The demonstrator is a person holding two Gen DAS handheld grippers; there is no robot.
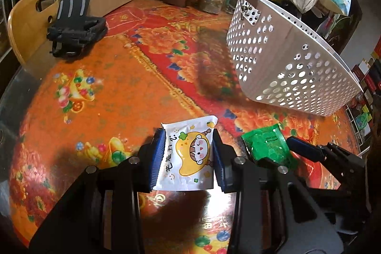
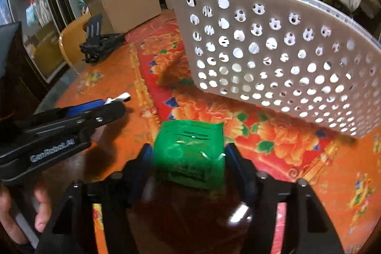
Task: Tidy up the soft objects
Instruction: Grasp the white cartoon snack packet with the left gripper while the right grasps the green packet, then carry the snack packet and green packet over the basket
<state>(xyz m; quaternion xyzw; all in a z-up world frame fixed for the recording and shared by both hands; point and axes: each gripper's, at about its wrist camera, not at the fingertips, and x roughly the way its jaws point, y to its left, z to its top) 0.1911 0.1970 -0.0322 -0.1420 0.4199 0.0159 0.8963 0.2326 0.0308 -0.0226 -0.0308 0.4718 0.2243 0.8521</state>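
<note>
Tilting both tools downward over the table (image 1: 71, 111), I keep my left gripper (image 1: 188, 154) pinched on a white snack packet (image 1: 188, 156) with a cartoon print. Just beside it, my right gripper (image 2: 189, 158) has a green packet (image 2: 190, 154) between its blue pads, both touching it. Farther ahead sits the white perforated basket (image 2: 273, 51), tilted in view.

A white sachet (image 1: 188, 156) printed with a yellow cartoon sits left of a crinkled green packet (image 2: 190, 154); the white perforated basket (image 1: 285, 58) stands farther right.
</note>
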